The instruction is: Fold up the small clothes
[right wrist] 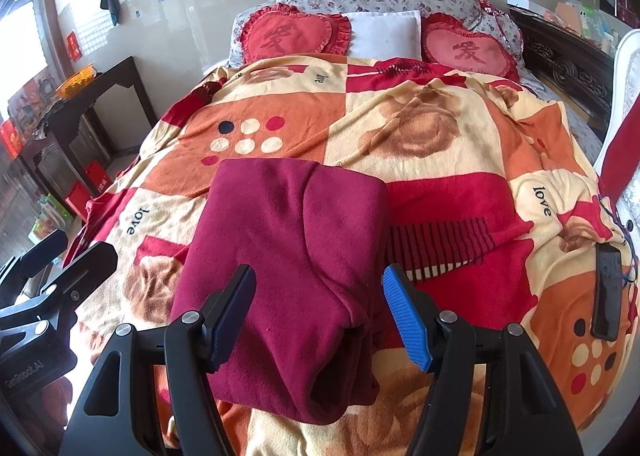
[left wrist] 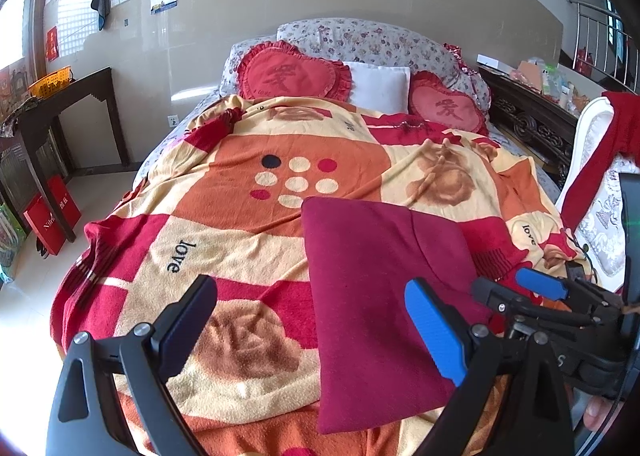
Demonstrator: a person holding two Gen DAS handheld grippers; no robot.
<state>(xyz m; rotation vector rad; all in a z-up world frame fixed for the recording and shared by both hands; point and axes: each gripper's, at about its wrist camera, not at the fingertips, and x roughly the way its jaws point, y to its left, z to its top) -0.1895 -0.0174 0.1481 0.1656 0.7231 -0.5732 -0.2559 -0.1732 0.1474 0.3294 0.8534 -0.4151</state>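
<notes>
Lying folded on the blanket (right wrist: 420, 128), the red cloth (right wrist: 288, 256) is seen near the bed's foot. The left gripper (left wrist: 316, 320) and right gripper (right wrist: 320, 312) are held wide apart above it, and nothing is pinched.

Daylight floods both views from a window (left wrist: 12, 20) far to the left of the tongs, blown out to plain white there. A glossy wall (left wrist: 208, 36) beyond the tongs carries a pale sheen and soft reflections. Shadows are faint and soft. Focus is sharp at the centre; the fisheye bends straight lines hard toward the rims, where dark vignetted corners and slight smearing set in.
</notes>
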